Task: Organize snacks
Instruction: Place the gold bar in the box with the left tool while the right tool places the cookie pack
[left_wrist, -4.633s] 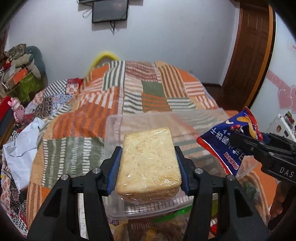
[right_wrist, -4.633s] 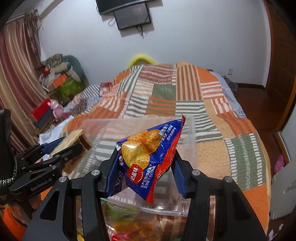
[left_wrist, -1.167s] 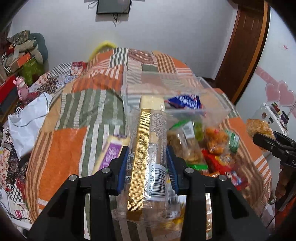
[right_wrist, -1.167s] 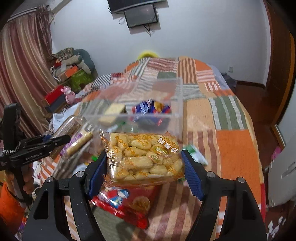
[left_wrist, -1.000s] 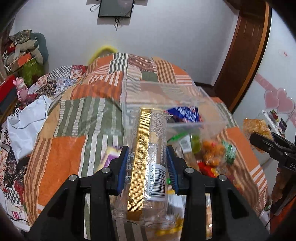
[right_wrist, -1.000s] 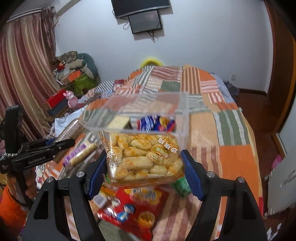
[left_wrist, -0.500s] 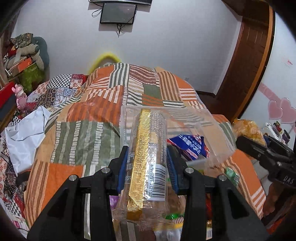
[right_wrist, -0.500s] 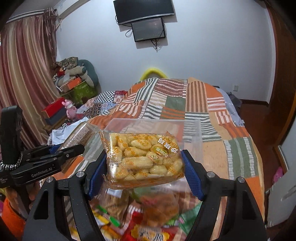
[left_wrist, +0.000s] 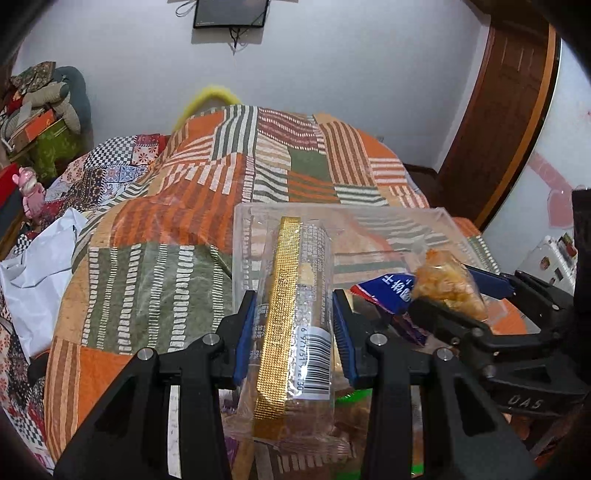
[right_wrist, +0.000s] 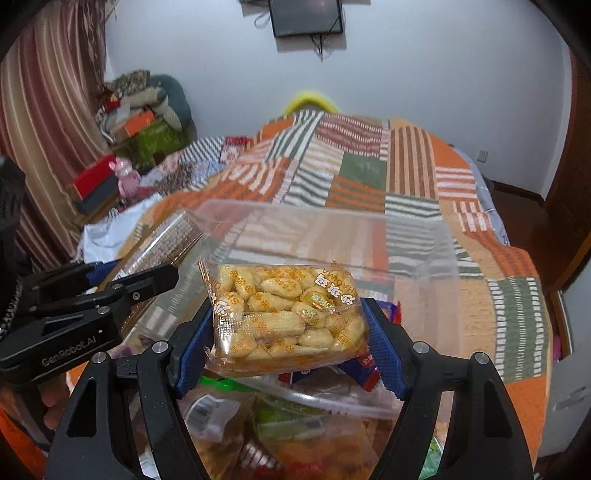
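Observation:
My left gripper (left_wrist: 295, 325) is shut on a long clear biscuit pack with a gold strip and a barcode (left_wrist: 295, 314), held over the near edge of the clear plastic box (left_wrist: 424, 221). My right gripper (right_wrist: 290, 343) is shut on a clear pack of yellow puffed snacks (right_wrist: 286, 314), held over the same box (right_wrist: 417, 236). A blue snack bag (left_wrist: 384, 288) lies inside the box. In the left wrist view the right gripper (left_wrist: 454, 295) is at the right with its pack. In the right wrist view the left gripper (right_wrist: 122, 280) is at the left.
Several loose snack packs (right_wrist: 280, 435) lie on the patchwork quilt (left_wrist: 166, 221) below both grippers. A white cloth (left_wrist: 40, 273) lies at the bed's left edge. A wooden door (left_wrist: 495, 122) stands at the right, clutter (right_wrist: 140, 122) along the left wall.
Both grippers have risen and moved forward with their packs, from above the loose snack pile to over the clear box. The two grippers have come closer together.

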